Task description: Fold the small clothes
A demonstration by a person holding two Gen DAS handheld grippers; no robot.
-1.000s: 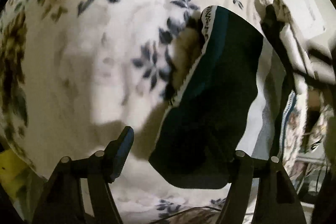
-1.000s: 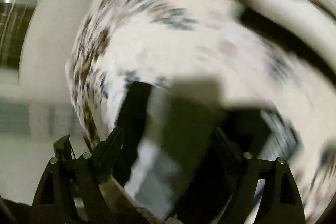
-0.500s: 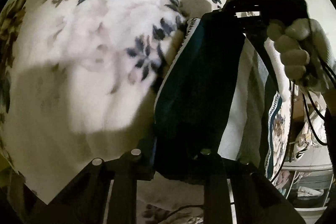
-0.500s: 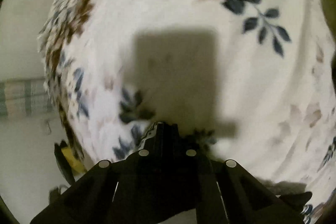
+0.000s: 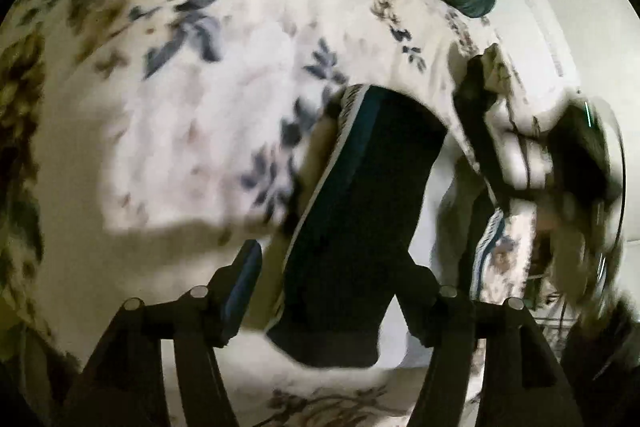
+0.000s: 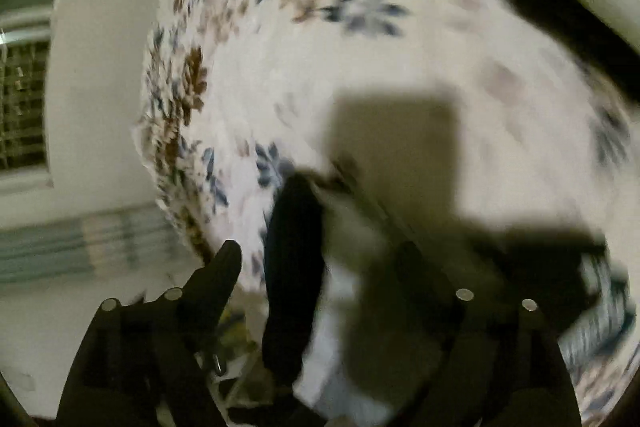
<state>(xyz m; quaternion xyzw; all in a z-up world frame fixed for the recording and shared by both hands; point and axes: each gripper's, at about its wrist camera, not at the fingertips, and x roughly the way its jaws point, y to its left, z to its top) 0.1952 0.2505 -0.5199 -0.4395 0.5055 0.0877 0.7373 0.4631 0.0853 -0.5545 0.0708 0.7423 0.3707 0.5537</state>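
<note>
Lying between the just-reopened, released jaws of left gripper [image 5: 334,291] and right gripper [image 6: 316,267]: dark garment [image 5: 360,227] on floral blanket [image 5: 180,107]; trim lettering unreadable

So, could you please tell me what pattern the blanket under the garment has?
The blanket is white with blue-grey leaf sprigs and brown floral clusters, clearest in the left wrist view.

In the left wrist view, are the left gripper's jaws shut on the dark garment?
No, the left gripper stands open, the dark garment lying loose between its fingers.
</note>
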